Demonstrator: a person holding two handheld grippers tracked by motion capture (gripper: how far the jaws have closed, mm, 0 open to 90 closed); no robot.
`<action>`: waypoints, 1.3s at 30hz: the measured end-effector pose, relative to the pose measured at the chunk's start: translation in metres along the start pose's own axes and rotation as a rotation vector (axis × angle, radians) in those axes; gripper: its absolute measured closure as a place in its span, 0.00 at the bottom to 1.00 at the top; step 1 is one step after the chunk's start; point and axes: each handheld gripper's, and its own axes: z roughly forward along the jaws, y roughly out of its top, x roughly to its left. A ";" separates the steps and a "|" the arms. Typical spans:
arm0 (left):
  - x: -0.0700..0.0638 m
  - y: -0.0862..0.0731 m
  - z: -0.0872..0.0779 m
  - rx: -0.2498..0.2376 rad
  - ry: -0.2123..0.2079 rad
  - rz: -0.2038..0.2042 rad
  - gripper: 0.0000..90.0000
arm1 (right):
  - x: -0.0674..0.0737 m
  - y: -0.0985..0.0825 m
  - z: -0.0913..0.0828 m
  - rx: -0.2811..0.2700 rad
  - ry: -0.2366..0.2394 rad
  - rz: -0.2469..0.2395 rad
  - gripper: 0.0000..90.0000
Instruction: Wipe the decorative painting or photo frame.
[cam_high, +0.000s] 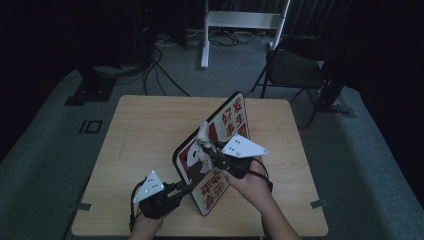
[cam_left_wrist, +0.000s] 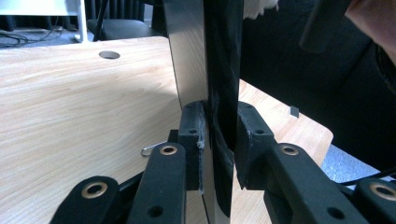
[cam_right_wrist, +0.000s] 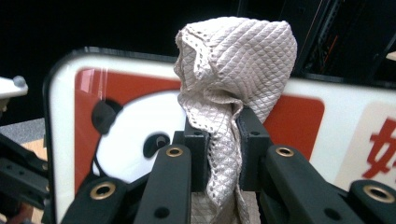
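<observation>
My left hand-held gripper (cam_left_wrist: 217, 140) clamps the lower edge of the black-rimmed panda sign board (cam_high: 210, 150), tilted above the wooden worktop (cam_high: 140, 140); my right hand-held gripper (cam_right_wrist: 222, 149) pinches the beige quilted cloth (cam_right_wrist: 233, 70) right against its printed face.

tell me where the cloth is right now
The quilted beige cloth is pinched in the right gripper, held against the face of the panda sign above the table's middle in the high view.

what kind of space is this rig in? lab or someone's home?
Most likely a lab or recording studio, not a home: dark curtains ring the space, cables trail over grey carpet, and a white stand's base and a folding chair stand behind the lone wooden table.
</observation>
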 end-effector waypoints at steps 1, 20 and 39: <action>0.000 0.000 0.000 -0.001 0.000 -0.002 0.84 | 0.000 -0.002 0.000 0.004 0.000 0.003 0.86; 0.000 0.000 0.000 -0.002 -0.001 -0.005 0.84 | -0.001 -0.052 -0.004 0.088 -0.005 0.061 0.86; -0.001 0.000 0.000 -0.002 -0.003 -0.004 0.84 | 0.001 -0.094 -0.007 0.179 -0.019 0.096 0.86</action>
